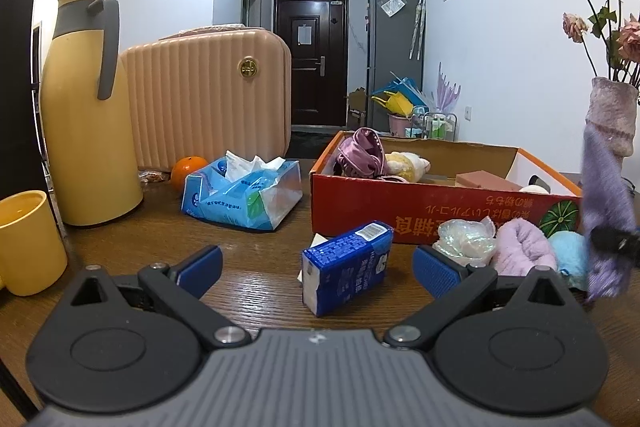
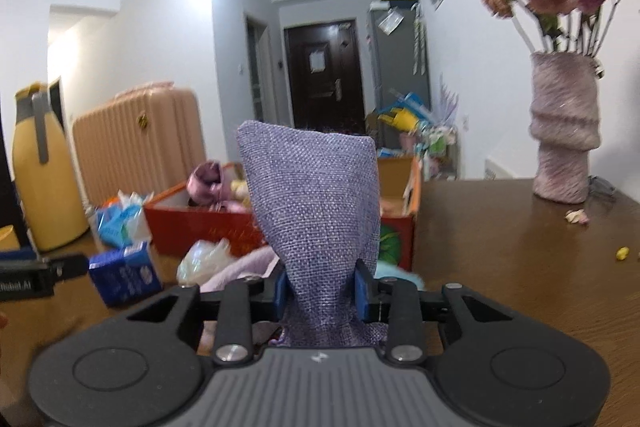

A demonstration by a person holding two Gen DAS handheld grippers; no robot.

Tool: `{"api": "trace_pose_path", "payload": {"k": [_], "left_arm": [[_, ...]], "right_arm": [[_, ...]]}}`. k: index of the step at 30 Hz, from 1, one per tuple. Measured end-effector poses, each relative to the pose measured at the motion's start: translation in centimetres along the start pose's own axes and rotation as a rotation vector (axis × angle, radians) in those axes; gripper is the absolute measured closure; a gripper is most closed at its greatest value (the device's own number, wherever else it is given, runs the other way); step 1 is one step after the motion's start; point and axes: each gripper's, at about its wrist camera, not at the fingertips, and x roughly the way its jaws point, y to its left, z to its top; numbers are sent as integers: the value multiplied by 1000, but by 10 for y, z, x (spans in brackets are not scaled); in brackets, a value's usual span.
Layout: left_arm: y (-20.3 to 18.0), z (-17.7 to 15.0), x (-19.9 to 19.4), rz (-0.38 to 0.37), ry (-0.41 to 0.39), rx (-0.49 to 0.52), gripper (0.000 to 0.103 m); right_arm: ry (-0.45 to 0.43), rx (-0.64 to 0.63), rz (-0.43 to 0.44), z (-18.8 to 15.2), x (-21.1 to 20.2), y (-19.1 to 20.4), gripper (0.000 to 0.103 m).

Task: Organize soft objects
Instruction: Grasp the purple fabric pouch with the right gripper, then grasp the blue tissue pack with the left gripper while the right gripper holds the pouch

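The right gripper is clamped on a purple pouch held upright just before the red box, while the left gripper hangs spread wide over the table, a blue tissue pack between its fingers, untouched.

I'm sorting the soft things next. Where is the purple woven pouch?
The purple woven pouch is clamped in the right gripper, held above the table in front of the red box.

Purple woven pouch upright, pinched between jaws
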Motion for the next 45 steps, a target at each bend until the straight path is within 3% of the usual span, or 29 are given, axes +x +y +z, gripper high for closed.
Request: {"api": "trace_pose_path", "payload": {"k": [6,15,24,27,29,34,38,45], "left_arm": [[7,1,12,16,20,3,0],[19,4,50,-21,108,-8,0],[8,7,68,-67,106,70,0],[4,8,66,-103,92,86,16],[1,7,64,-134,90,97,34],[-2,6,61,-191,100,103,62],[-3,5,59,-234,110,91,63],[-9,5,69,-208,147,79,56]], "right_arm": [[-58,23,-49,6,-8,-14,72],[-61,50,-123,6,-7,-32,72],[-28,56,-145,1,2,-37,72],[-29,58,-145,1,2,-36,72],[-29,58,-144,1,2,-36,72],[-29,59,-138,1,2,-36,71],[-23,63,-136,1,3,-37,71],[-12,63,-135,0,6,-35,71]]}}
